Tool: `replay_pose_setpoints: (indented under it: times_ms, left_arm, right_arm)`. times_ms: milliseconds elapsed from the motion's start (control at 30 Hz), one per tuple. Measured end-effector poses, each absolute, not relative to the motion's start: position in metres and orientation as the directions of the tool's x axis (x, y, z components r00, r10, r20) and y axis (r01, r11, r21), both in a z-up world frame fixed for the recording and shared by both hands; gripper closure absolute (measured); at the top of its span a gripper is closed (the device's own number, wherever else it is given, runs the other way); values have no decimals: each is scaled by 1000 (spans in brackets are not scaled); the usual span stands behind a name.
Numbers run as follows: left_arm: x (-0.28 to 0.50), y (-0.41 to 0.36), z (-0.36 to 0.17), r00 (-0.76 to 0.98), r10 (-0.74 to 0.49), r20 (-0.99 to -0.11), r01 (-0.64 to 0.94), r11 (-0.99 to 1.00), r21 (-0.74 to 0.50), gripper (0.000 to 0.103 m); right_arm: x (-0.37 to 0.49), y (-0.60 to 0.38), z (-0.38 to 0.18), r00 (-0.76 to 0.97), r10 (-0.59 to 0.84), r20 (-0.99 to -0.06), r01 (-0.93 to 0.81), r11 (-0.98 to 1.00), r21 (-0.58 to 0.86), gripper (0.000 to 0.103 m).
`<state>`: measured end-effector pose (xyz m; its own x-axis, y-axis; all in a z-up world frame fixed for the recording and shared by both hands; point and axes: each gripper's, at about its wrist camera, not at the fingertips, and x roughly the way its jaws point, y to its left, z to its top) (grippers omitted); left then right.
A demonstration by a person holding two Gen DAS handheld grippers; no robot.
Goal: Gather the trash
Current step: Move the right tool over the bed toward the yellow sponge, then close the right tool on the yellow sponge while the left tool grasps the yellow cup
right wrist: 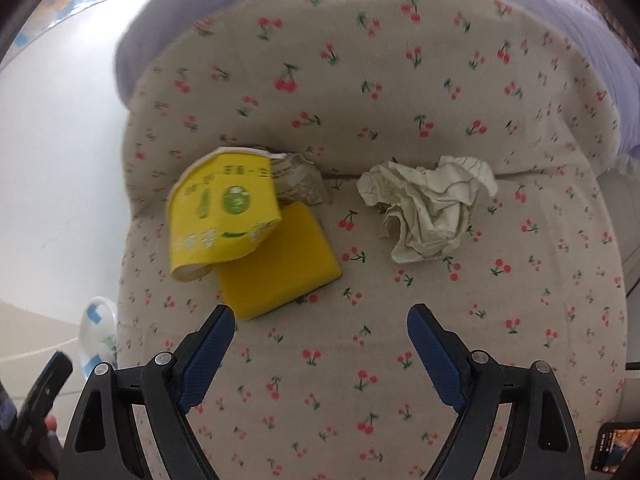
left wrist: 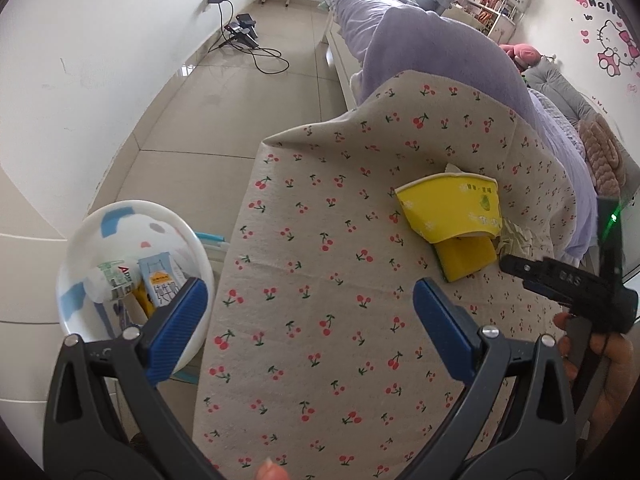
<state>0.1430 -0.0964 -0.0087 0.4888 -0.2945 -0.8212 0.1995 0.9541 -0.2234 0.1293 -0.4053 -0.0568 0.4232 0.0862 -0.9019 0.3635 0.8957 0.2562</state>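
A crushed yellow paper cup (right wrist: 222, 214) lies on the cherry-print cloth (right wrist: 360, 360), partly on a yellow sponge (right wrist: 280, 272), with a torn printed wrapper (right wrist: 298, 182) behind it. A crumpled white paper (right wrist: 428, 212) lies to the right. My right gripper (right wrist: 320, 316) is open and empty, hovering just short of the sponge. My left gripper (left wrist: 310, 296) is open and empty above the cloth's left part, with the cup (left wrist: 452, 208) and sponge (left wrist: 466, 258) ahead on the right. A white bin (left wrist: 132, 272) holding several discarded packages sits on the floor at the left.
The cloth (left wrist: 320, 208) covers the end of a bed with a purple quilt (left wrist: 420, 52). Tiled floor (left wrist: 240, 92) lies left of it, with cables and a power strip (left wrist: 244, 36) by the wall. The right gripper's body (left wrist: 580, 284) shows at the right. A phone (right wrist: 614, 446) lies at the lower right.
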Motion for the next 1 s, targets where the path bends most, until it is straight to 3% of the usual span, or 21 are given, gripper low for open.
replay_pose_setpoints:
  times_ms: [200,267,367,533,567,767,1000]
  left_arm:
    - [148,-101,-13,478,-294,-828,197,954,-225,1]
    - [148,-102,-14,473,-295,-830,204,953,-222,1]
    - [150,-106,-16,466,-294,-834,218,952,-214,1]
    - [154,-114,-19,453,-307,-837,225,948,-226,1]
    - [154,-117,-19,451,-311,-836,230,946,-228,1]
    - [153,-144,-19,444,-335,-831,287,932,-222,1]
    - [151,-175,-27,416,-365,-833,320,916,-242,1]
  right_arm:
    - [162,-398,-72,438,97,-894,358,893,273,17]
    - [170,-395,-84,416,119,-902,363,887,285,34]
    - [171,-395,-87,422,129,-897,363,883,298,43]
    - [155,-398,-71,438,129,-890,328,899,291,76]
    - [150,-400,-68,443,140,-885,321,897,303,78]
    - [109,-412,-46,474,154,-867,305,895,326,82]
    - [59,-444,-7,535,46,-843,333,906,261,82]
